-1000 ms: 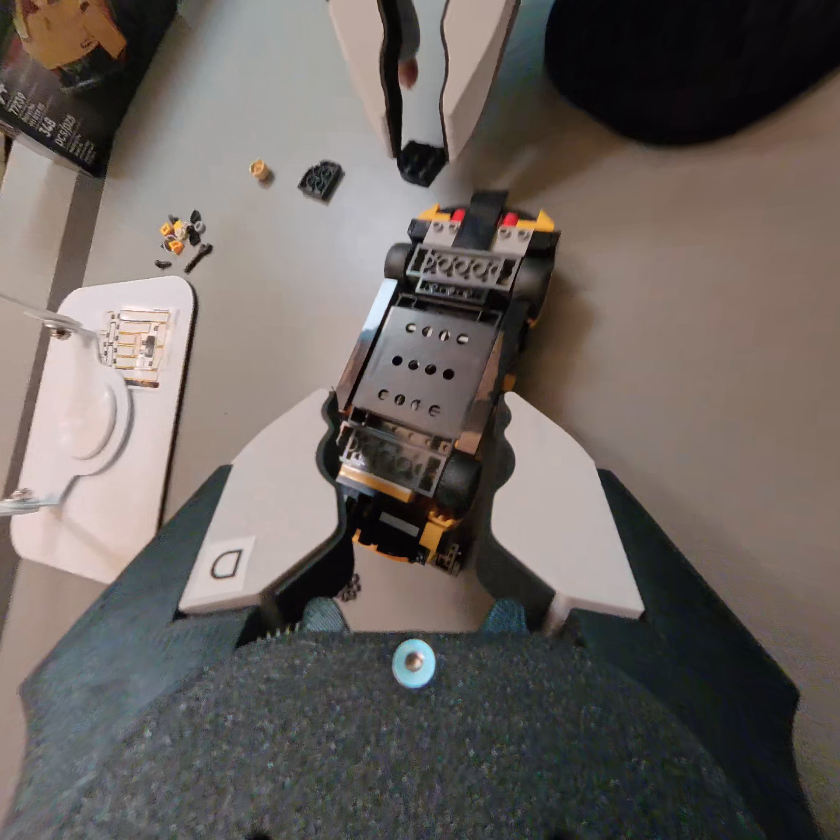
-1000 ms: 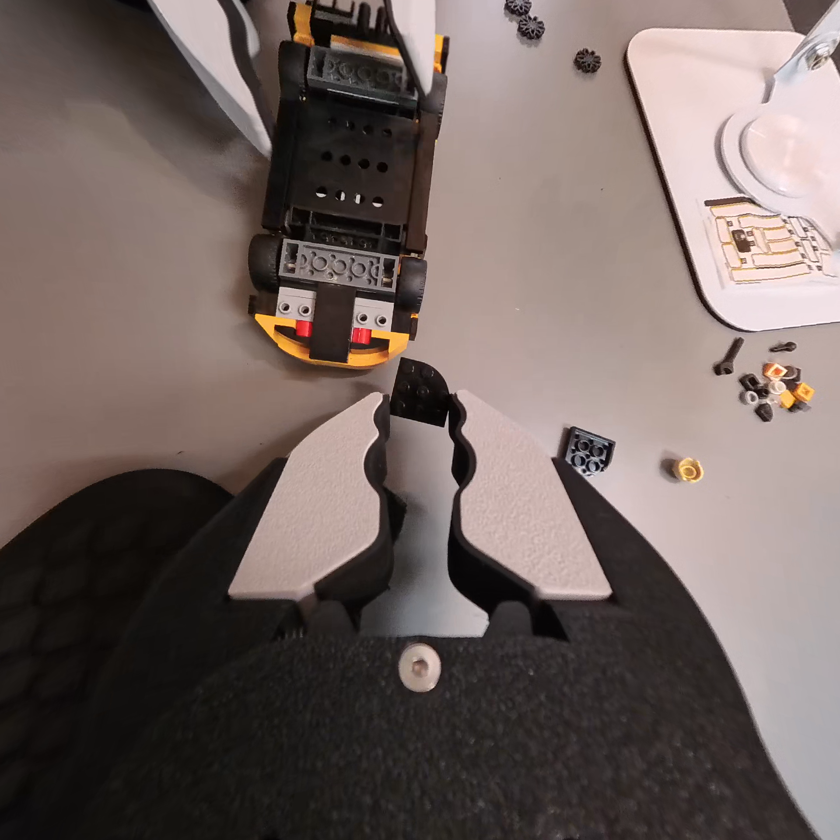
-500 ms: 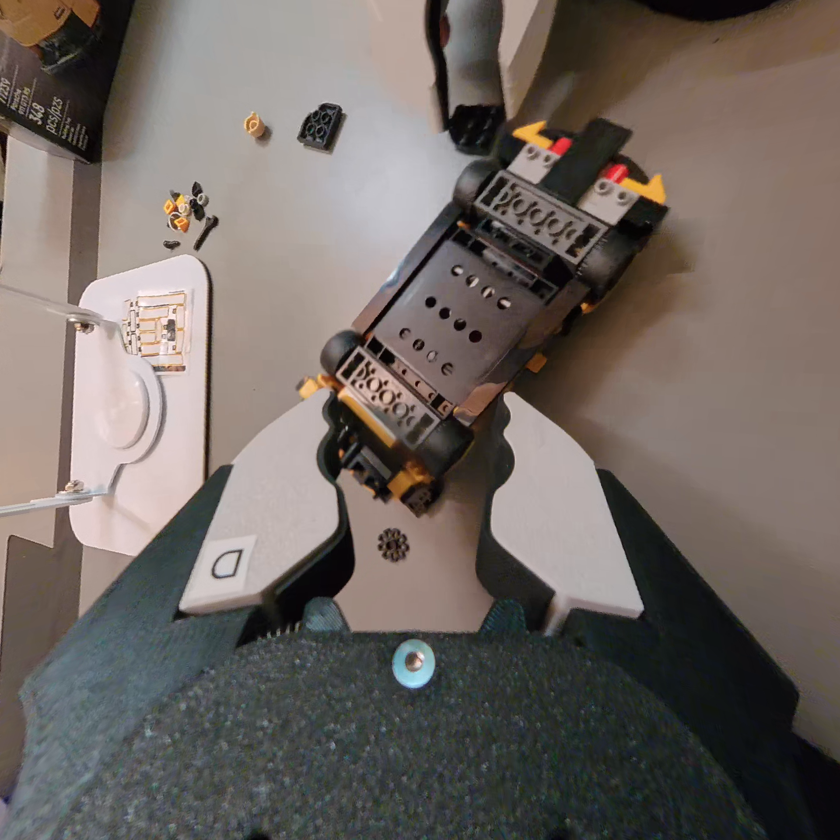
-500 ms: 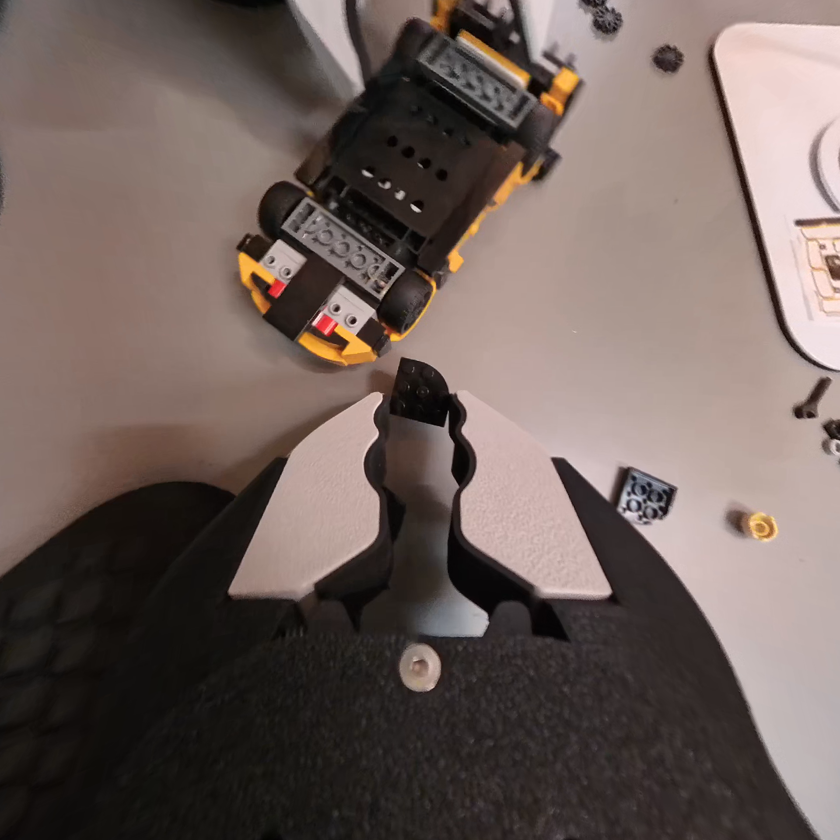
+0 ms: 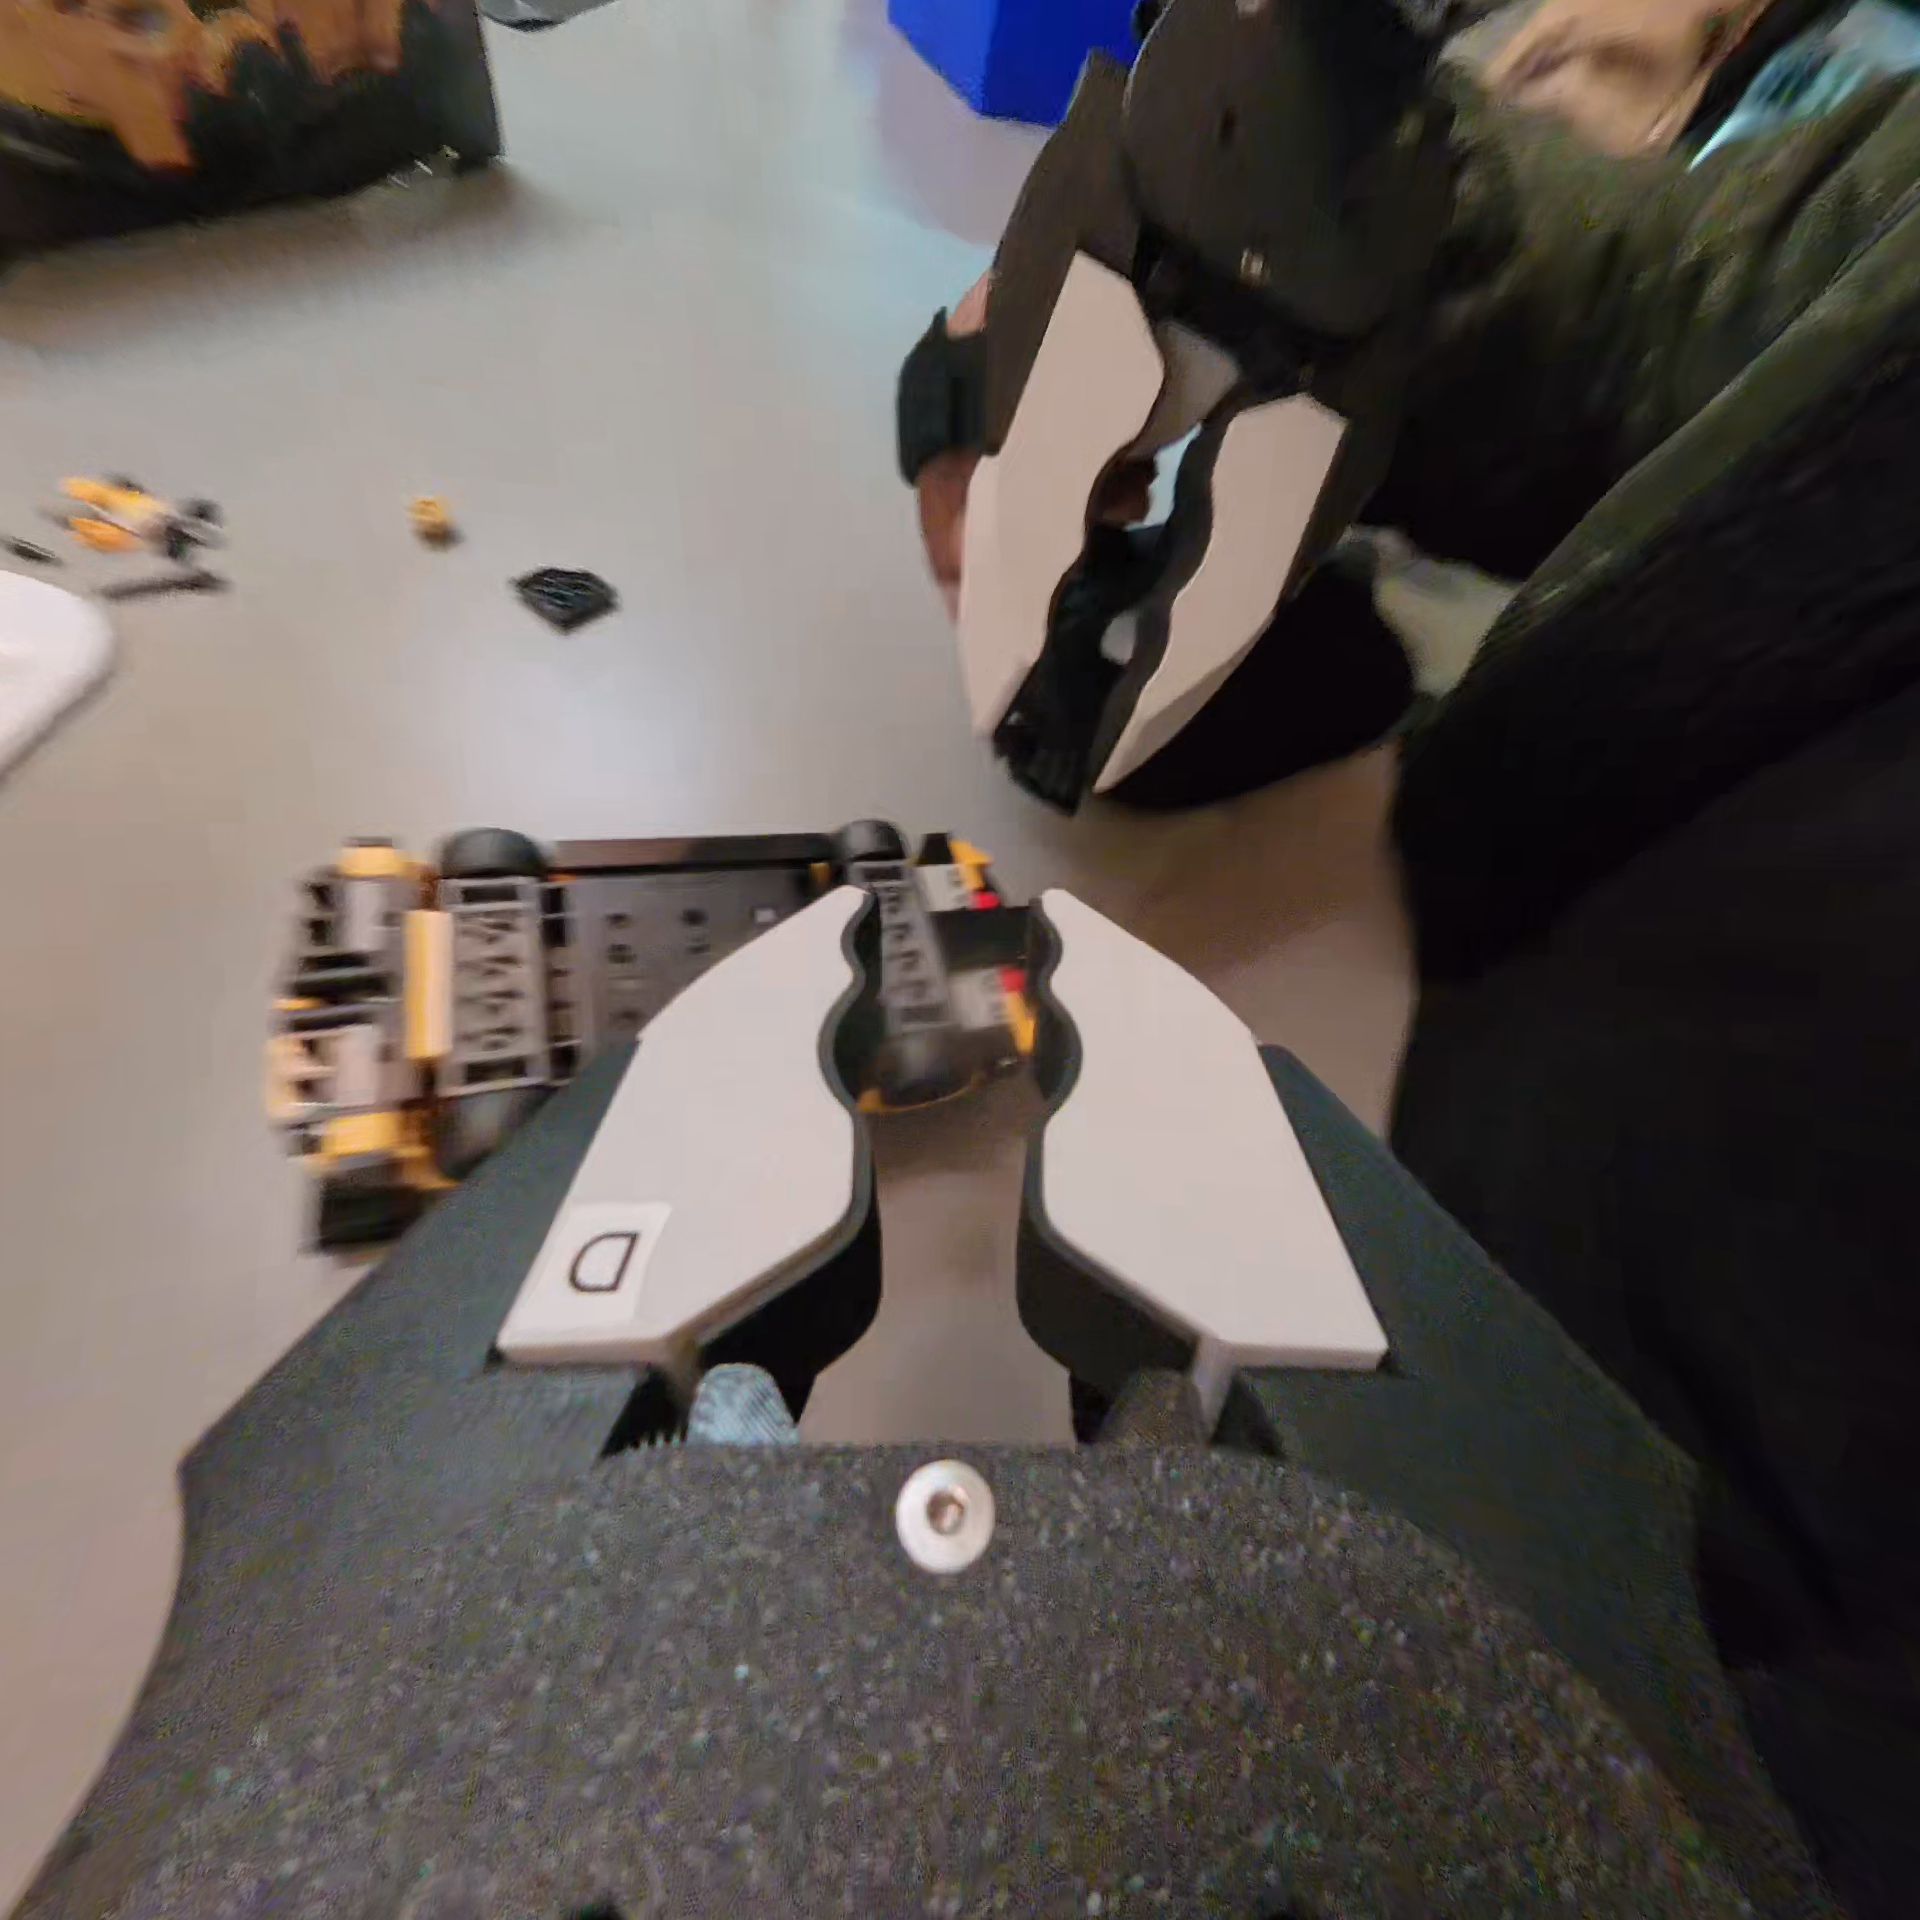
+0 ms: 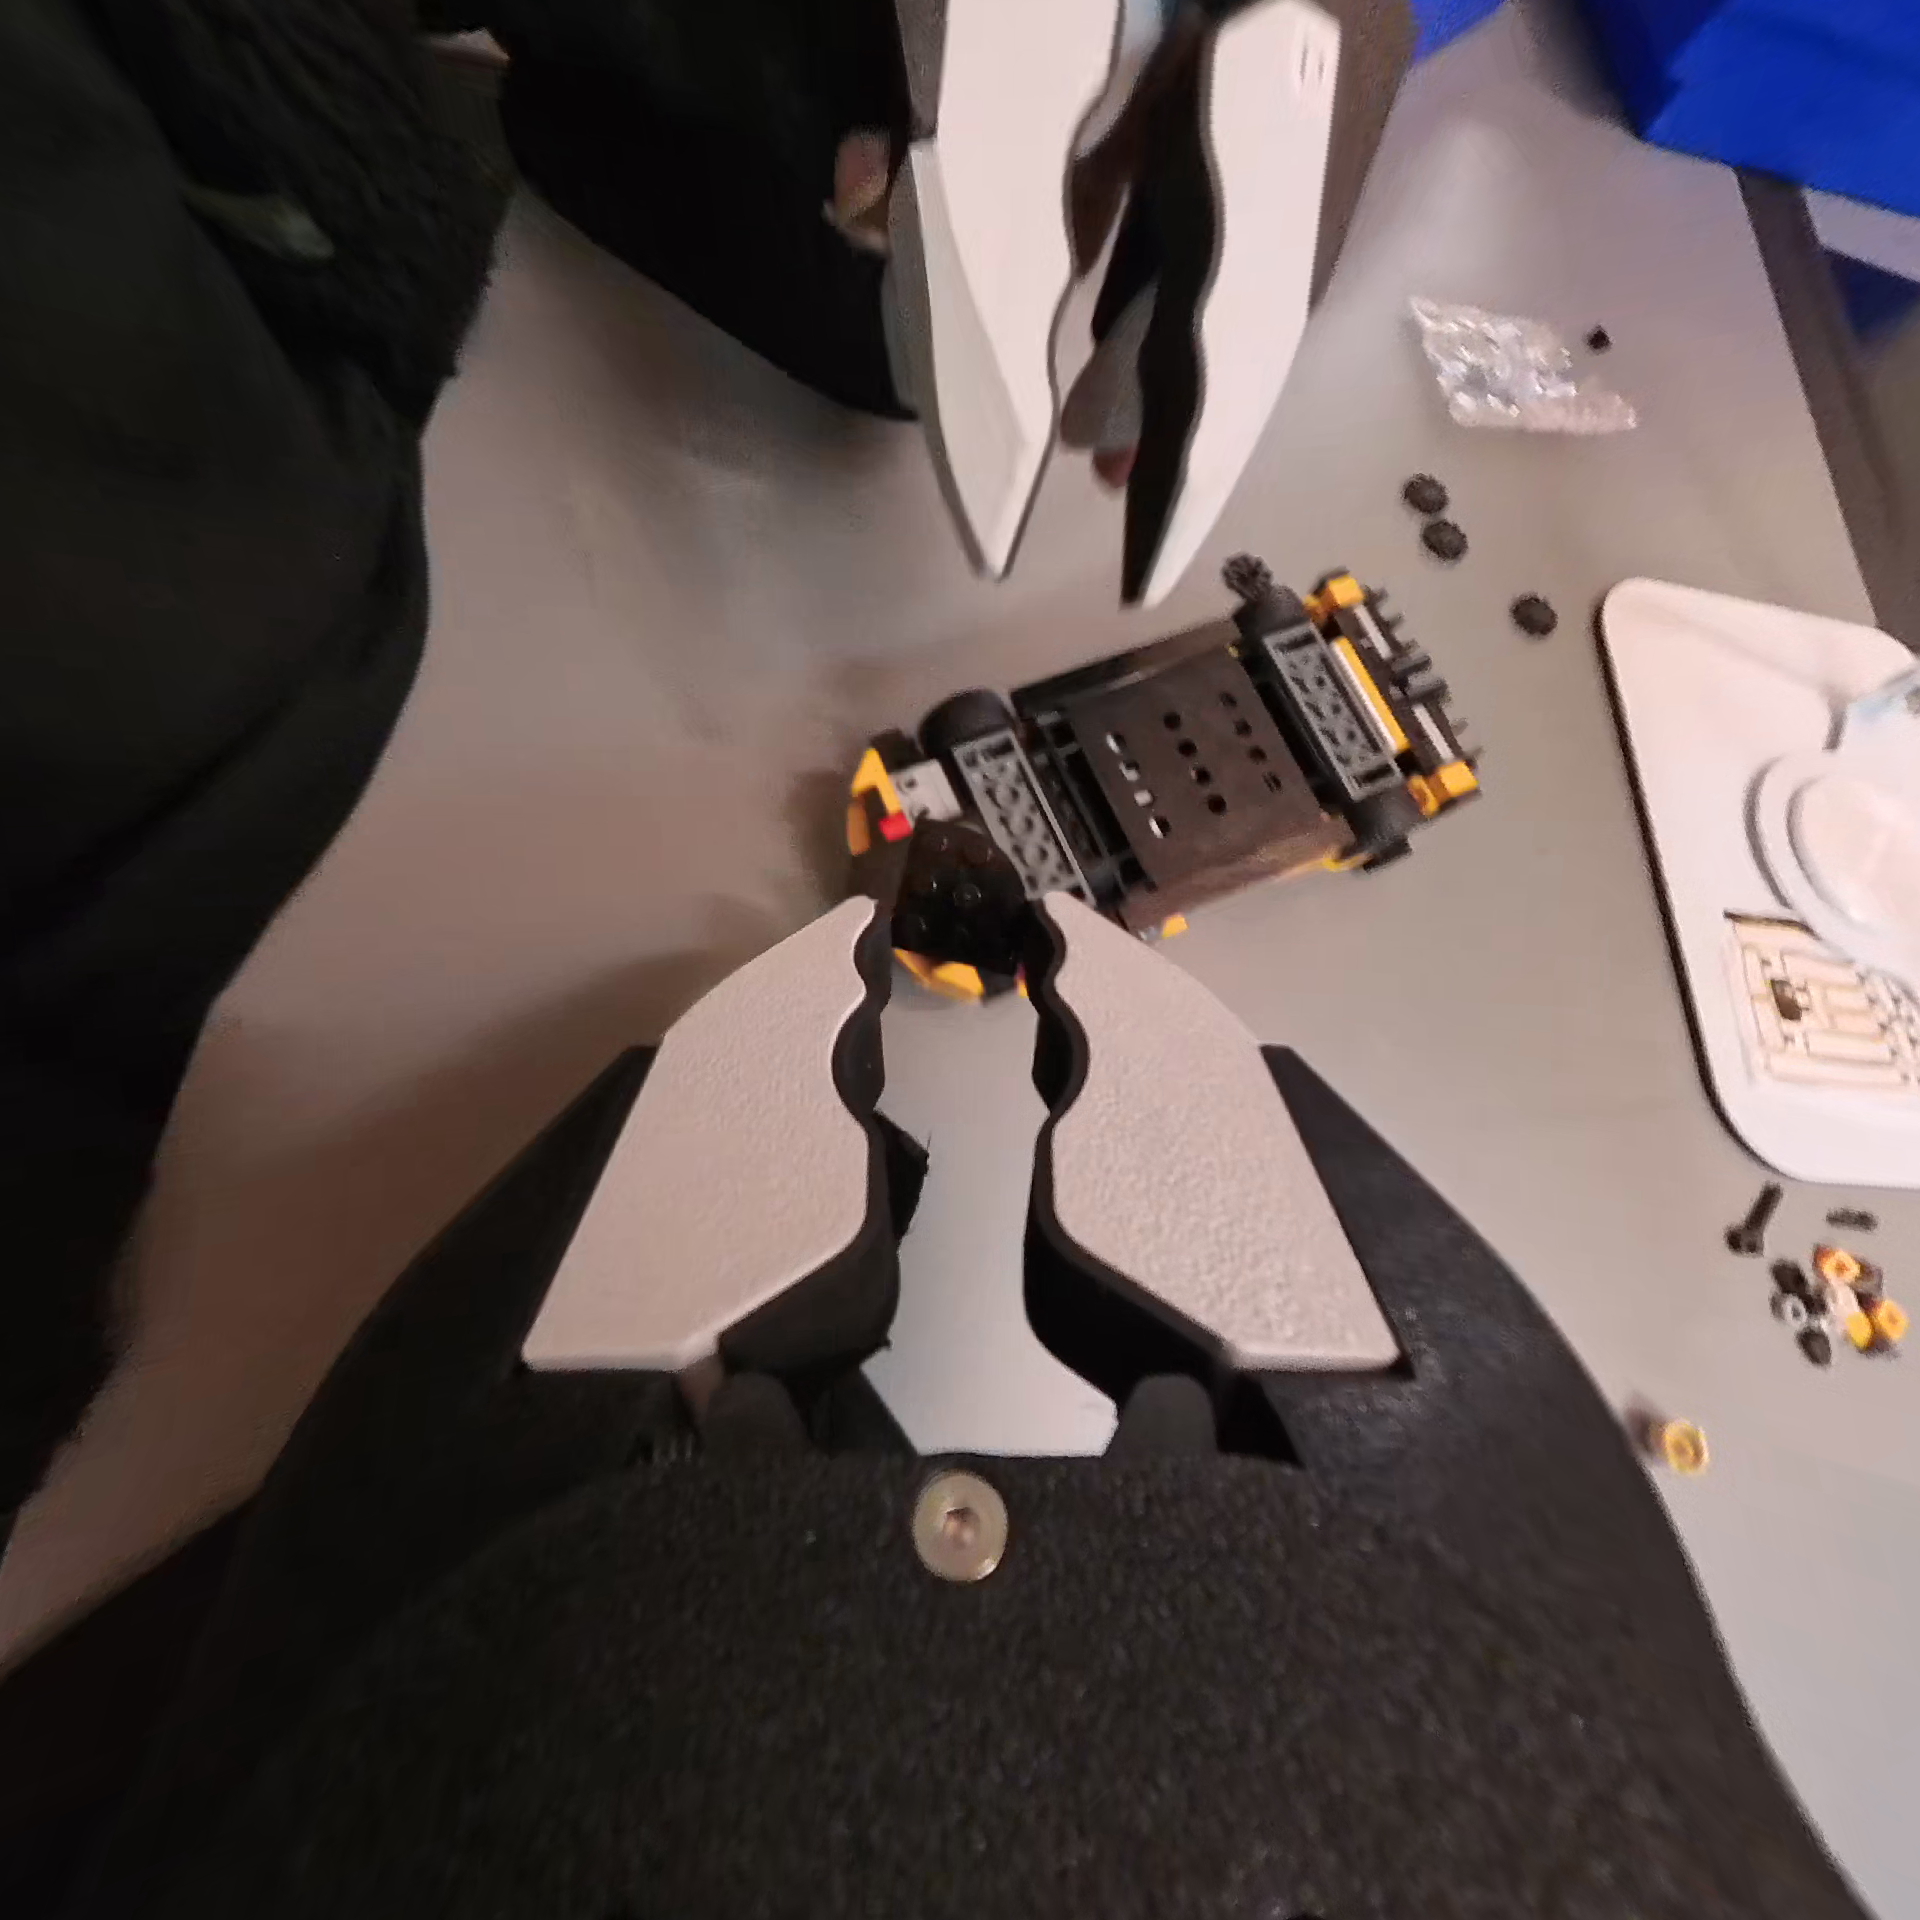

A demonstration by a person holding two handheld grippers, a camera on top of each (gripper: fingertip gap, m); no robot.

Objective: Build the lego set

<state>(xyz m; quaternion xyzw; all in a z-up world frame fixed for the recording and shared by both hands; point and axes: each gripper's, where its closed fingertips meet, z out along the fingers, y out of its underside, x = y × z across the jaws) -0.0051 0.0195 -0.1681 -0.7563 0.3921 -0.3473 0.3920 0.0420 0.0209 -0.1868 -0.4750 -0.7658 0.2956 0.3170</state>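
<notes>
The yellow-and-black lego car (image 6: pixel 1164 790) lay upside down on the grey bench (image 6: pixel 623 727), its perforated black underside facing up, in the middle of the right wrist view and across the centre-left of the left wrist view (image 5: pixel 582 987).

The right tongs (image 6: pixel 961 925) were clamped on a small black rounded plate (image 6: pixel 951 904), held at their tips over the car's yellow end with the red pieces; whether the plate touched the car could not be told. In the left wrist view the same tongs (image 5: pixel 1070 764) appeared at upper right, tilted down with the dark piece at their tips.

The left tongs (image 5: pixel 951 914) stood apart with nothing gripped, the car's red-studded end visible between and beyond their tips. In the right wrist view they (image 6: pixel 1060 571) hung at the top centre above the car, not touching it.

Loose bits lay around: a cluster of small yellow and black parts (image 6: pixel 1829 1299) at lower right, a yellow round stud (image 6: pixel 1678 1444), three black gear-like pieces (image 6: pixel 1444 535), a crumpled clear bag (image 6: pixel 1507 364), and a white board (image 6: pixel 1714 831) at the right edge. A black plate (image 5: pixel 566 597) lay alone at upper left of the left wrist view.
</notes>
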